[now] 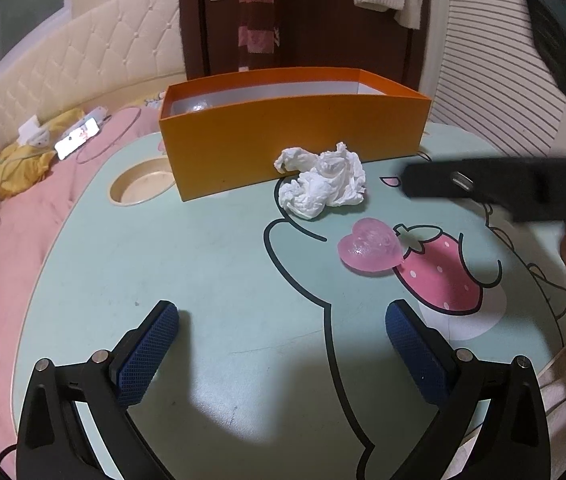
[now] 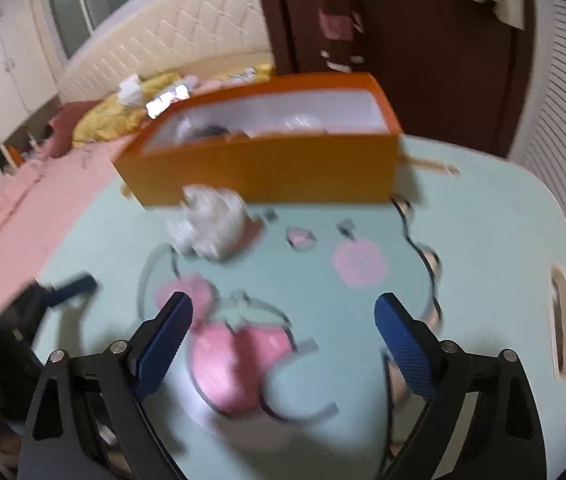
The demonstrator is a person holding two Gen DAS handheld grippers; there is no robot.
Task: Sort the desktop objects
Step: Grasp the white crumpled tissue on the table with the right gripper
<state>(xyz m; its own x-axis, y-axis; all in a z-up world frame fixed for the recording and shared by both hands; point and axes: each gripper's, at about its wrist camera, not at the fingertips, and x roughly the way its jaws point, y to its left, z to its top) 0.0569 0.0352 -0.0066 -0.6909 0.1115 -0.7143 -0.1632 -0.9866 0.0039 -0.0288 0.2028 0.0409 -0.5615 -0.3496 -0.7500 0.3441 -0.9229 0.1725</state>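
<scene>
Nearby, crumpled tissue touches orange box wall — pink heart probably apart.

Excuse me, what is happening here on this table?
A person is sorting things off a small table into an orange box, with a gripper in each hand. Both the left gripper and the right gripper are open and hold nothing. A crumpled tissue lies just in front of the box, and a pink heart lies nearer. Some things are already inside the box.
</scene>
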